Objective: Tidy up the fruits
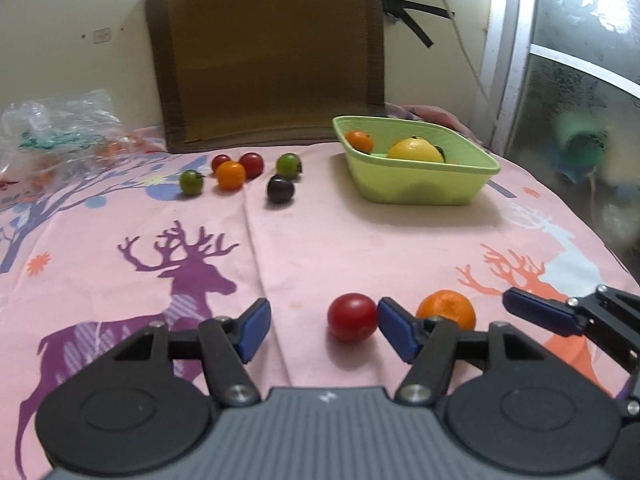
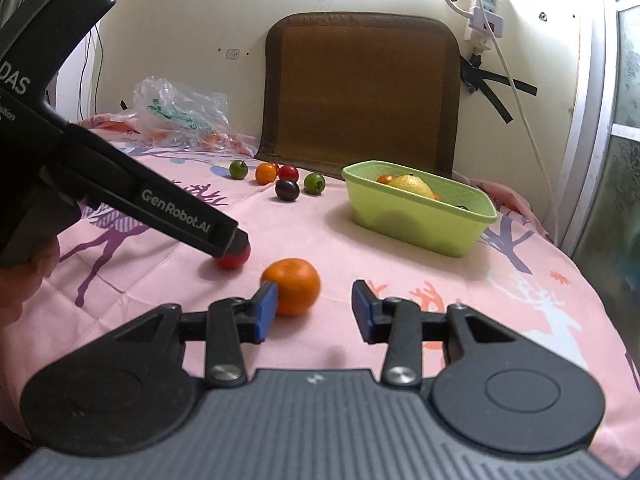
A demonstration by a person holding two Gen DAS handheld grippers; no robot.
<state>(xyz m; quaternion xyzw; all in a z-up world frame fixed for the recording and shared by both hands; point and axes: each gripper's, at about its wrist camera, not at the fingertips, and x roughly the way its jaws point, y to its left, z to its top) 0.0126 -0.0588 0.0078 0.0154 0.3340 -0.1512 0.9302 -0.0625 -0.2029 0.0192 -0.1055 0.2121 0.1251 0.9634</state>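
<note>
Near the worktop's front edge, the open left tool (image 1: 324,330) has the red tomato (image 1: 352,317) between its jaws; it is soft and smooth, so it should be gripped gently at the middle. The right tool (image 2: 314,308), also open, is beside the orange (image 2: 294,286).

A brown chair back (image 2: 362,92) stands against a cream wall (image 2: 180,12) beside frosted glass (image 1: 592,60).

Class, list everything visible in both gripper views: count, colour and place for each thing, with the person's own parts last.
Red tomato: one, between the open left fingers.
Mandarin: one, orange, between the open right fingers.
Small fruits: six, two red, two green, one orange, one dark purple, clustered at the far side.
Tub: one, light green, far right, holding a lemon and an orange fruit.
Tablecloth: one, pink, deer print.
Plastic bag: one, clear, far left.
Mat: one, brown, against the wall.
Left gripper: open.
Right gripper: open.
</note>
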